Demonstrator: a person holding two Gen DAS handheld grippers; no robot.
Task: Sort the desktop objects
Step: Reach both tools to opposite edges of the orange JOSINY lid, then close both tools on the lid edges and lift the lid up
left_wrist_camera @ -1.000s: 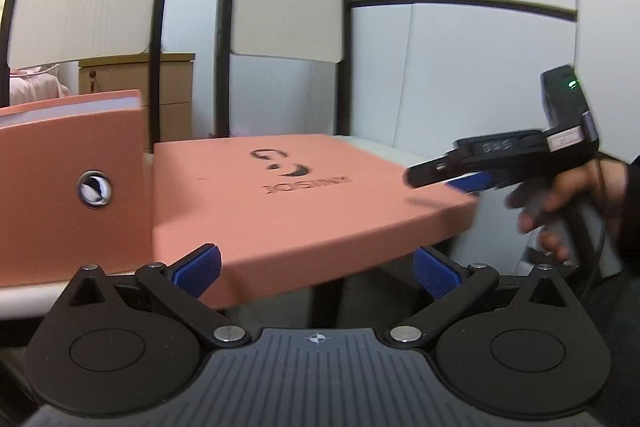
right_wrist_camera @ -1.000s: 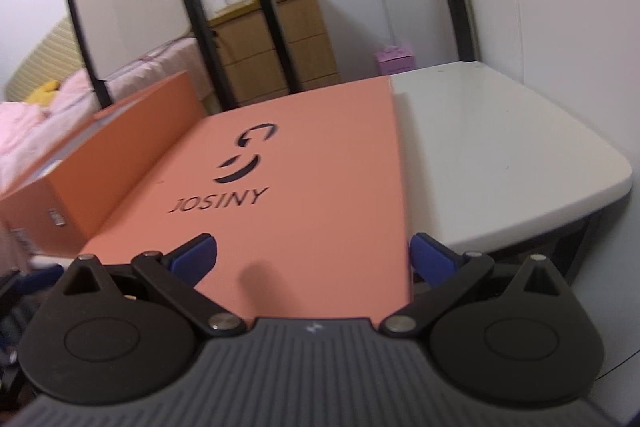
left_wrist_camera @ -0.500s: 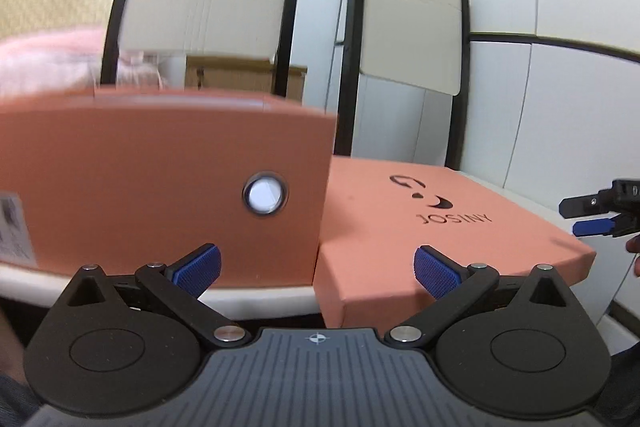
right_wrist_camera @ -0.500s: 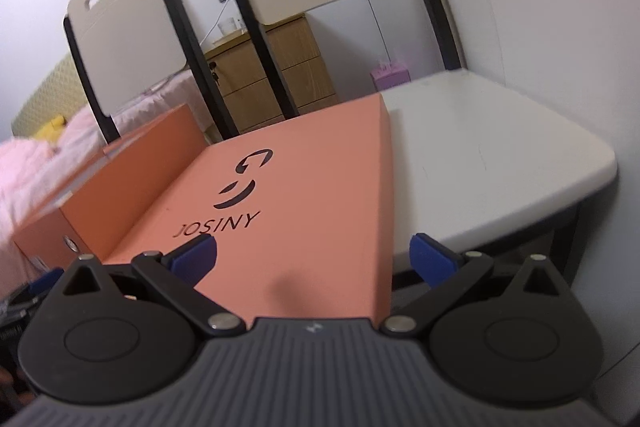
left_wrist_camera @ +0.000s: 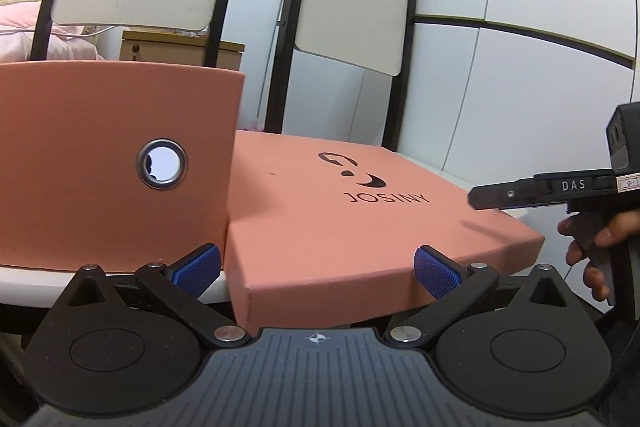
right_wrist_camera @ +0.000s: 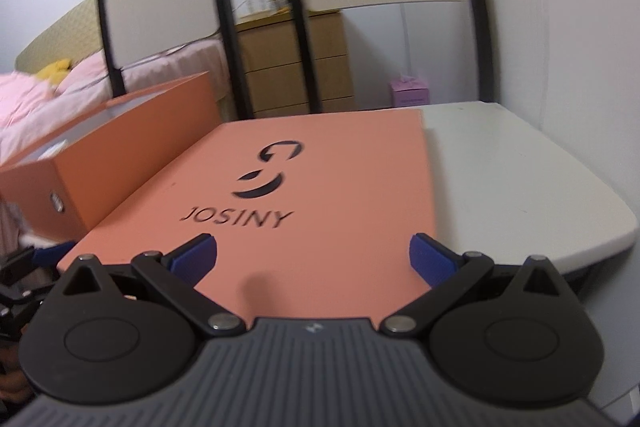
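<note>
While both pairs of fingers stand spread wide and grasp nothing, the flat salmon lid [right_wrist_camera: 320,195] printed JOSINY lies on the white counter [right_wrist_camera: 520,187], with its near end jutting out past the counter's front edge toward the cameras. The lid's long axis runs from the counter's front to its back, and the logo reads upright from the right wrist view. The taller orange box [left_wrist_camera: 112,163] with a metal-ringed hole [left_wrist_camera: 162,163] stands just beside the lid's left long edge, seemingly touching it. On the lid's right side a broad strip of bare counter runs to the rounded right corner and the wall. Behind the counter rise two folded chairs [left_wrist_camera: 352,7] with black frames, and a wooden drawer unit [right_wrist_camera: 296,63] stands farther back. The left gripper [left_wrist_camera: 318,273] hovers low at the lid's overhanging near left corner. The right gripper [right_wrist_camera: 313,261] hovers above the lid's near end, its fingers [right_wrist_camera: 430,259] apart from the surface.
</note>
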